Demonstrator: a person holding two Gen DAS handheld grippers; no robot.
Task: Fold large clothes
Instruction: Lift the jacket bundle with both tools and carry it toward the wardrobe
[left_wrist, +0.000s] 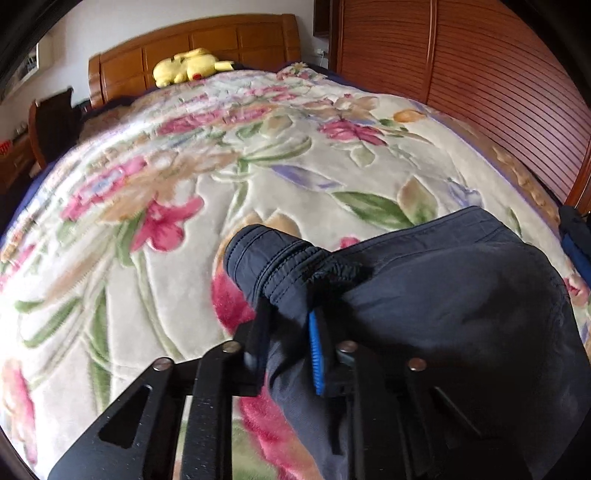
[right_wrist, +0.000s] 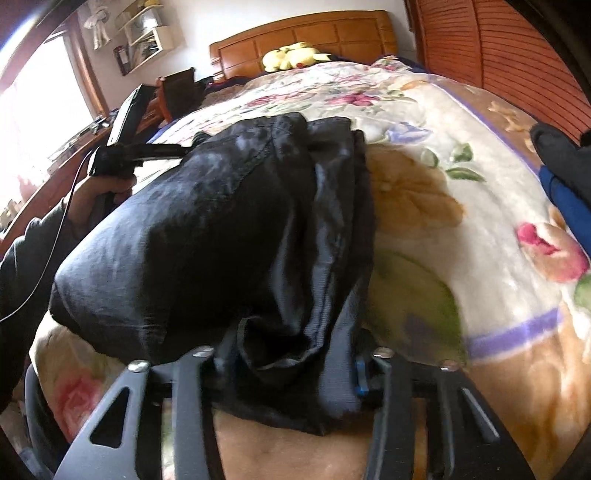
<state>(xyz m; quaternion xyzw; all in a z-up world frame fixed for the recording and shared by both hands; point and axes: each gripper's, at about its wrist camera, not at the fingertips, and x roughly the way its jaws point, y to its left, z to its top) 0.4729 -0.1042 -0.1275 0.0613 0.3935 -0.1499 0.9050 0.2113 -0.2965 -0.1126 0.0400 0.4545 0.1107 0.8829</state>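
Pinching the navy trousers (left_wrist: 443, 295) on the floral blanket (left_wrist: 184, 221): left gripper (left_wrist: 288, 332) is clamping the waistband end, right gripper (right_wrist: 291, 354) the other, garment spanning between them.

Both wrist views close above bed (left_wrist: 258, 166)

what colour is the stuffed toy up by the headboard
Yellow. The stuffed toy shows best in the left wrist view, lying against the wooden headboard.
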